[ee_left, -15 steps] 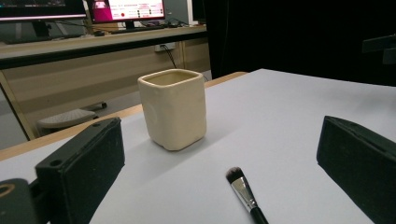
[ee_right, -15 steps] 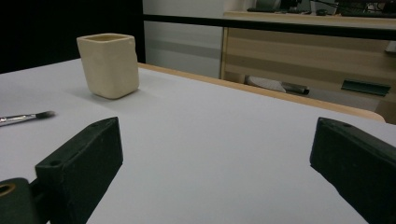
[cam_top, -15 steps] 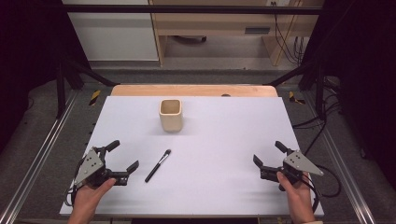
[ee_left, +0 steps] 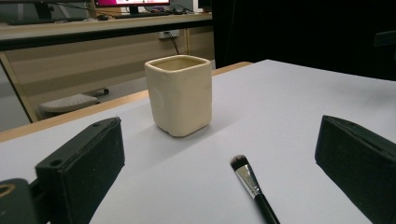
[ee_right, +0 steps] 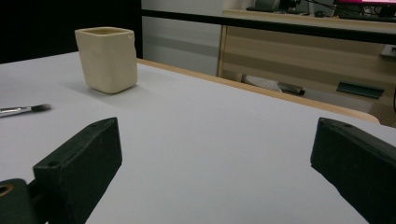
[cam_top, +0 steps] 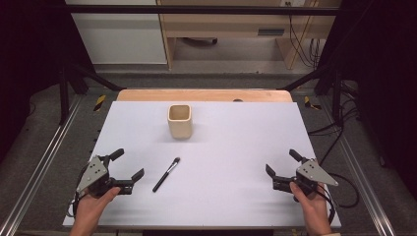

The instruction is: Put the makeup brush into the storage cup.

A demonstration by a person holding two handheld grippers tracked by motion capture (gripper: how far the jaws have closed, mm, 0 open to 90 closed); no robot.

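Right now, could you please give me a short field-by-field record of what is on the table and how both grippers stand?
surface: white rectangular table top
cup: cream square-sided ceramic cup, upright, open top, toward the far middle
brush: slim black-handled makeup brush with silver ferrule, lying flat, bristles pointing toward the cup
left gripper: open, held near the brush, not touching it
right gripper: open, held at the near right, nothing between its jaws
contact: cup and brush apart

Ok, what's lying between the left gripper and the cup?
In the high view, the makeup brush lies on the white table just right of the left gripper, bristles toward the cup. Past its tip the stretch is bare.
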